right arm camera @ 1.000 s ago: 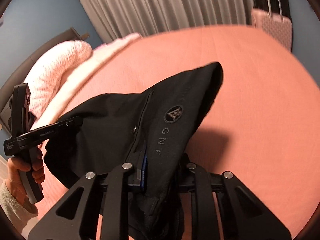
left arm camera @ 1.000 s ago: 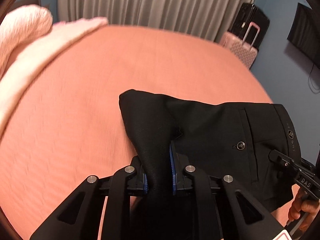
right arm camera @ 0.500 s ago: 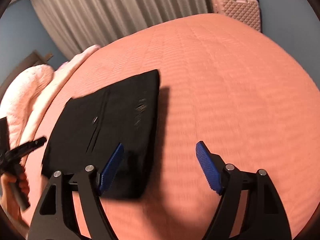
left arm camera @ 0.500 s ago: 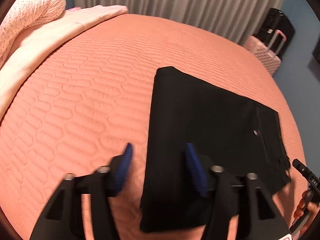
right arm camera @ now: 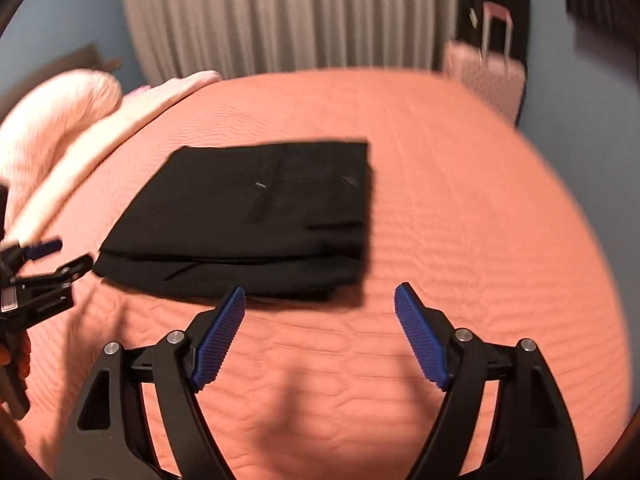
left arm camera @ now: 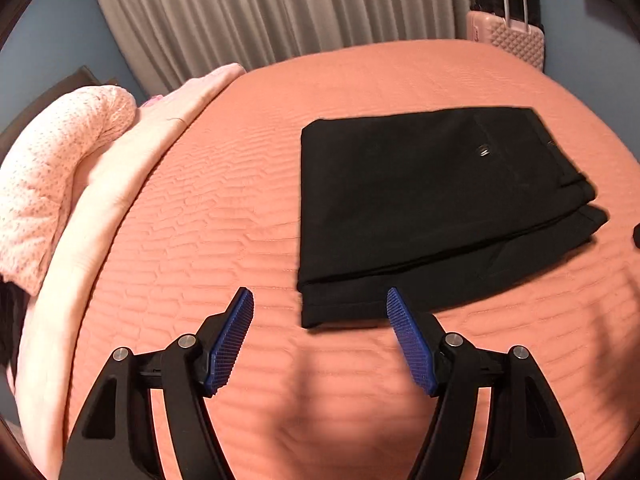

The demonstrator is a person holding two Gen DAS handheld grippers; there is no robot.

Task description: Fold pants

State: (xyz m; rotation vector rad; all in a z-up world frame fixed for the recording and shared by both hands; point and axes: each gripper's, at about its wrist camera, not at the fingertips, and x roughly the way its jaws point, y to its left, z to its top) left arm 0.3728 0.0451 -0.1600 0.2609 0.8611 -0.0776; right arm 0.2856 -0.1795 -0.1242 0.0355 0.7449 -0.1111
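Black pants (left arm camera: 432,204) lay folded into a flat stacked rectangle on the salmon quilted bedspread (left arm camera: 224,216), right of centre in the left wrist view, left of centre in the right wrist view (right arm camera: 256,216). Long axis ran across the frame, side to side; folded edge toward the pillow side, waistband end with pocket button (left arm camera: 483,151) toward the suitcase side. Lower layers stuck out a bit along the near edge.

Left gripper (left arm camera: 320,320) was tilted down over the bedspread just short of the pants' near left corner, blue pads (left arm camera: 230,344) spread wide and widening, nothing pinched. Right gripper (right arm camera: 320,312) was likewise angled down near the pants' near edge, pads (right arm camera: 420,336) spread apart, nothing between them but bedspread.

In the right wrist view the left gripper showed at the left edge, cut off, with the fingers of the hand on its handle (right arm camera: 18,360) only partly visible. That view was motion-blurred; the logo on the pants was unreadable. Pink pillow (left arm camera: 52,184), grey curtain (left arm camera: 280,8) and pink suitcase (left arm camera: 508,40) sat behind.
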